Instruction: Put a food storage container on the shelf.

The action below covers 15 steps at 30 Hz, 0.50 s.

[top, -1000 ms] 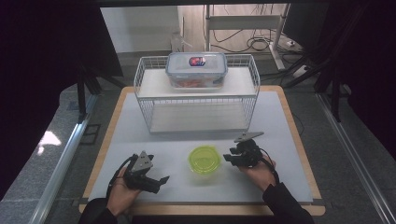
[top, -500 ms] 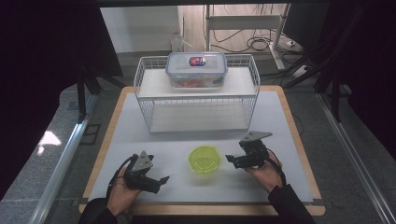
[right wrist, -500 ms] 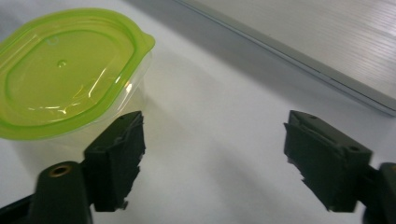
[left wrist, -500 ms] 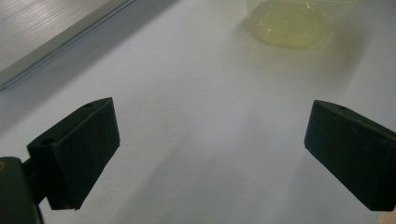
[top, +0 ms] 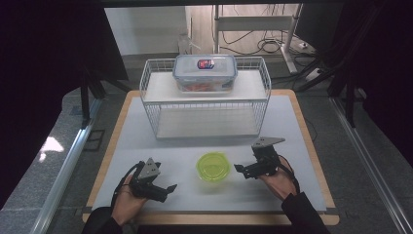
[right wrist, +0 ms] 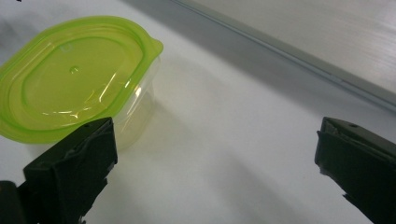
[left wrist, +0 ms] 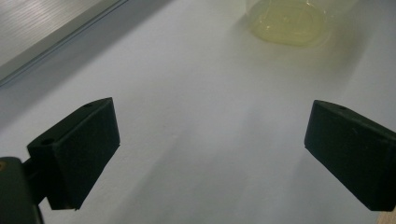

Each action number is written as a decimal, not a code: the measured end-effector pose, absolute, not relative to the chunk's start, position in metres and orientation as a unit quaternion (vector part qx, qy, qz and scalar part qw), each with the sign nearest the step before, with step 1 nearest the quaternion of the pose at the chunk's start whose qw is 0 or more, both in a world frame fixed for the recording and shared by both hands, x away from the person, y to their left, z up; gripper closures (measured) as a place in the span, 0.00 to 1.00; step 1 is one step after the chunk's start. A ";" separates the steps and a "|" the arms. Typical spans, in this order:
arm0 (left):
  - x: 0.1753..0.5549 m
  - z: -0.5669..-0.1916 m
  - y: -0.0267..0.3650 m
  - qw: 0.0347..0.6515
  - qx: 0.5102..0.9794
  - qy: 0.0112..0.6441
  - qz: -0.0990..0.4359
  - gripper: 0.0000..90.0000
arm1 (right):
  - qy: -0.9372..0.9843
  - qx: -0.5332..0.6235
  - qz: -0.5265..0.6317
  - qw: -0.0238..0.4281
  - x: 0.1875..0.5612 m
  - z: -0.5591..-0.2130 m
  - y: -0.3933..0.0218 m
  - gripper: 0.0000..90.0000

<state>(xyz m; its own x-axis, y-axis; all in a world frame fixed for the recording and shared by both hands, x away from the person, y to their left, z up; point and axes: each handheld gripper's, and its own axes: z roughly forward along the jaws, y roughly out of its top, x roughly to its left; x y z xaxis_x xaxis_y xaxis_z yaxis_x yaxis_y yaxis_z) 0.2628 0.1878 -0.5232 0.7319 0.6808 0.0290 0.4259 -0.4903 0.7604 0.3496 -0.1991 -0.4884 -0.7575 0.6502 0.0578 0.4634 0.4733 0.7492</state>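
Observation:
A small clear tub with a yellow-green lid (top: 213, 166) stands on the white mat near the front. My right gripper (top: 242, 171) lies just to its right, pointing at it, a small gap from the tub. Its jaws have just been opening and now stand wide apart with nothing between them. In the right gripper view the tub (right wrist: 70, 79) sits beside the left jaw of my right gripper (right wrist: 215, 149). My left gripper (top: 167, 191) rests at the front left, open and empty. In its own view the left gripper (left wrist: 210, 135) has the tub (left wrist: 289, 23) farther ahead.
A white wire rack (top: 204, 117) stands at the back of the mat. On its top shelf sits a clear lidded box (top: 205, 73) with reddish contents. The white mat (top: 292, 146) lies on a wooden-edged table, with floor rails on both sides.
The right gripper has drawn back slightly from the tub's right edge, toward the person, and its jaws stand wider. The left gripper and the tub have stayed put.

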 end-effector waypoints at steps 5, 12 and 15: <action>0.263 -0.523 0.188 0.385 0.847 0.326 0.165 0.04 | 0.851 0.326 0.395 0.113 0.348 -0.488 -0.195 0.00; 0.263 -0.524 0.187 0.382 0.849 0.325 0.166 0.04 | 0.845 0.336 0.406 0.088 0.349 -0.484 -0.189 0.00; 0.263 -0.524 0.187 0.382 0.849 0.325 0.166 0.04 | 0.844 0.340 0.408 0.077 0.349 -0.483 -0.187 0.00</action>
